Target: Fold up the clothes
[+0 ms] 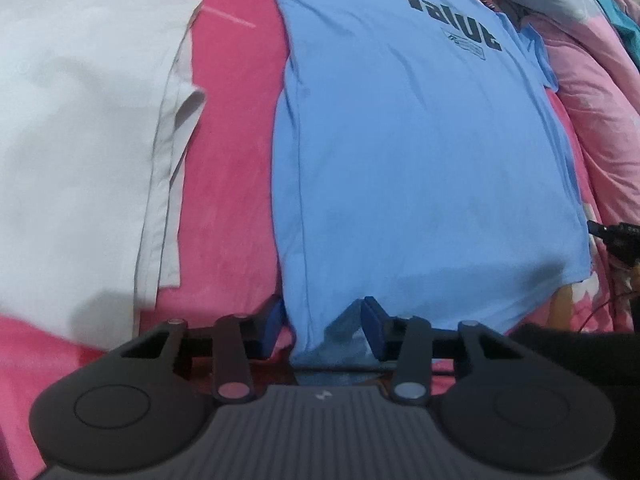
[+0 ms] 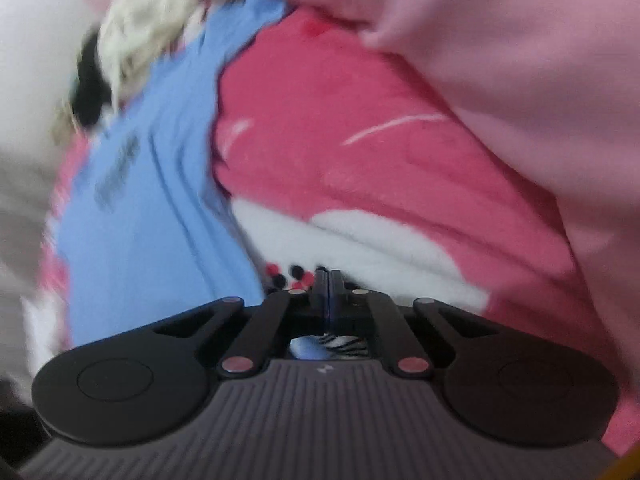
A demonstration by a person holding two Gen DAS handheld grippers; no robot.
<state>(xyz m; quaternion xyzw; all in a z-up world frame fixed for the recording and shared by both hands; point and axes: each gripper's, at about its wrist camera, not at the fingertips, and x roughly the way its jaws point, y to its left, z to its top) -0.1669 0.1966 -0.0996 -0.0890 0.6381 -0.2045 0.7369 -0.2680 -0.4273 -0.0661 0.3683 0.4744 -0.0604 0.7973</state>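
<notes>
A light blue T-shirt with dark lettering lies flat on the pink blanket, its sides folded in. My left gripper is open, its blue pads on either side of the shirt's near hem corner. The shirt also shows blurred in the right wrist view, to the left. My right gripper has its jaws pressed together with nothing visible between them, just off the shirt's right edge over the blanket.
A folded white garment lies left of the blue shirt. A pale pink quilt is bunched along the right, also in the right wrist view. A black cable and plug sit at the right edge.
</notes>
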